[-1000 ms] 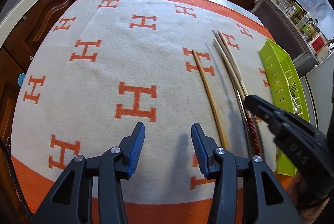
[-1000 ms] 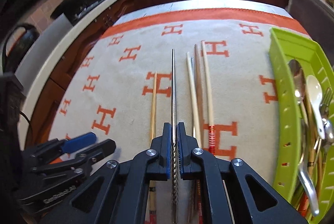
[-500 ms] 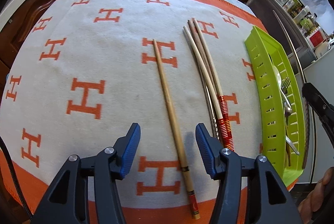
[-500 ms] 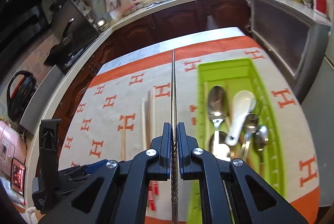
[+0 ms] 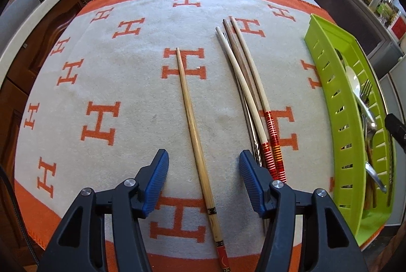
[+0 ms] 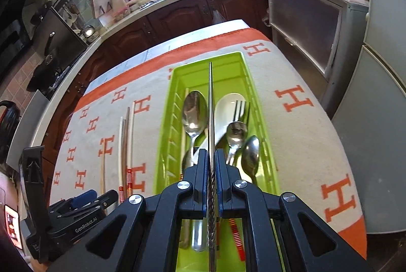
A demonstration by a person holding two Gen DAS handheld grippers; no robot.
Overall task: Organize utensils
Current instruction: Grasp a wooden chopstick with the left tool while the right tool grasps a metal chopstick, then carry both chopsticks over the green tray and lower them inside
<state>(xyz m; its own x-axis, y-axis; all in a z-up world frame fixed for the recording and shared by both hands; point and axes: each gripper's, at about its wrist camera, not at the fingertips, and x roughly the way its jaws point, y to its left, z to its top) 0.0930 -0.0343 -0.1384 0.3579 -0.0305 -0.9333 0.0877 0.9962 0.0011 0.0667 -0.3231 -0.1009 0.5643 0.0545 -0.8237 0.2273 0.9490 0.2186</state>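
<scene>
A metal chopstick (image 6: 211, 119) is clamped between the closed fingers of the right gripper (image 6: 211, 165) and is held above the green tray (image 6: 264, 124), its thin tip pointing toward the tray's far end. Inside the tray, under the chopstick, a large metal spoon (image 6: 195, 114), a white spoon (image 6: 228, 104), a fork (image 6: 241, 109) and two smaller spoons (image 6: 250, 152) are seen lying lengthwise.

The tray is set on an orange-and-white cloth (image 5: 127, 94) printed with H shapes. To the left of the tray — on the cloth — a bundle of chopsticks (image 5: 251, 99) is laid close together, two of them with red-and-orange banded handles, with a metal one partly hidden beneath. Further left of the tray a single wooden chopstick (image 5: 195, 140) is laid alone, well apart from the bundle.

The left gripper (image 5: 203, 183) is held over the cloth with its blue fingers (image 5: 157, 180) spread and nothing grasped; the single wooden chopstick is seen in the gap between them, untouched by either finger — the bundle lies just outside the finger nearer the tray
</scene>
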